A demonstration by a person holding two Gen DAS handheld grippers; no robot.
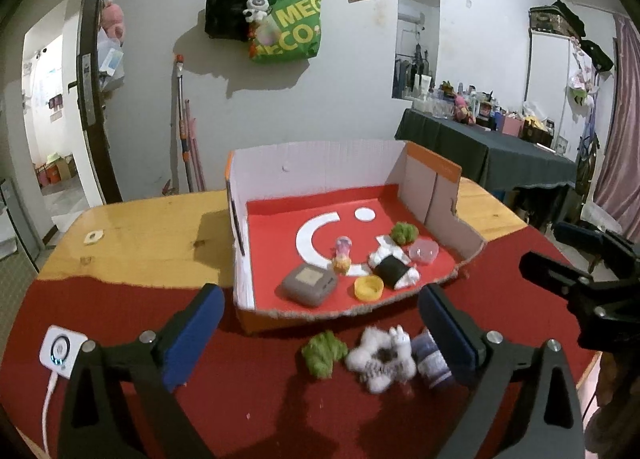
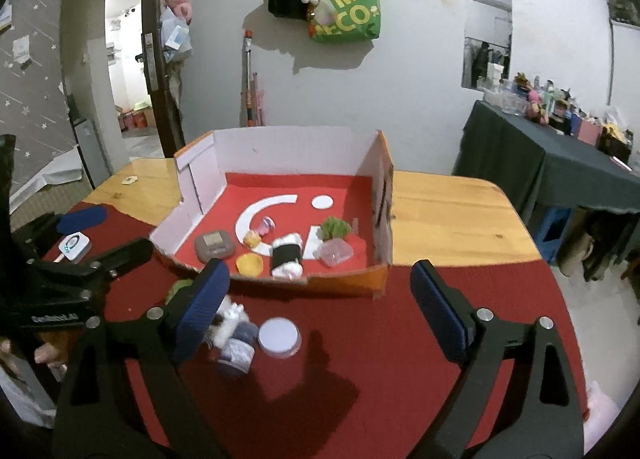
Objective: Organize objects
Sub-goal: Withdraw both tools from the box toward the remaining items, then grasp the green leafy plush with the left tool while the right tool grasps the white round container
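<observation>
The cardboard box (image 1: 434, 195) at twelve o'clock holds a grey case (image 1: 308, 283), yellow lid (image 1: 369, 287), black-banded white roll (image 1: 394, 269), green tuft (image 1: 404, 233) and clear tub (image 1: 423, 251). Both the left gripper (image 1: 320, 333) and right gripper (image 2: 320, 309) gape empty over loose toys (image 1: 380, 359) at six.

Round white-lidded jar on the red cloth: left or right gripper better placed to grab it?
Right. The round white-lidded jar lies between the open right gripper fingers, nothing blocking. The open left gripper faces the green fuzzy ball and white plush toy.
</observation>
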